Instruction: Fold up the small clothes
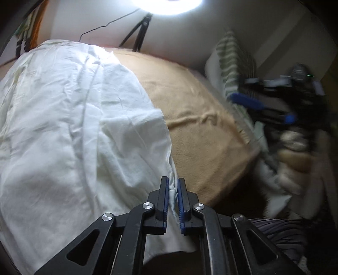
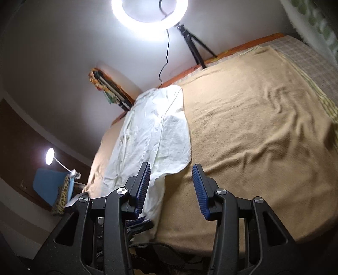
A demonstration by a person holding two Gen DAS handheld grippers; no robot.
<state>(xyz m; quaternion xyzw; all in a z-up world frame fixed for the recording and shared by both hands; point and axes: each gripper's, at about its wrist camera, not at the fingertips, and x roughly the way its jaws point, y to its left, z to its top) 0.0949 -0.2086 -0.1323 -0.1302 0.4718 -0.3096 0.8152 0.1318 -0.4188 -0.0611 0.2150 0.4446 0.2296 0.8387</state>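
Note:
A white garment (image 1: 74,127) lies spread long on the tan blanket (image 1: 200,127) of a bed; it also shows in the right wrist view (image 2: 156,135). My left gripper (image 1: 173,186) is shut on the near edge of the white garment at the bed's front edge. My right gripper (image 2: 171,171) is open and empty, held above the bed's near edge just right of the garment's near corner. In the left wrist view the right gripper (image 1: 259,105) appears blurred at the right, off the bed.
A ring light (image 2: 150,12) on a black tripod (image 2: 194,48) stands behind the bed. A striped green pillow (image 1: 230,61) leans at the right. A desk lamp (image 2: 50,156) and a blue chair (image 2: 50,186) stand at the left. The tan blanket (image 2: 264,137) is wrinkled.

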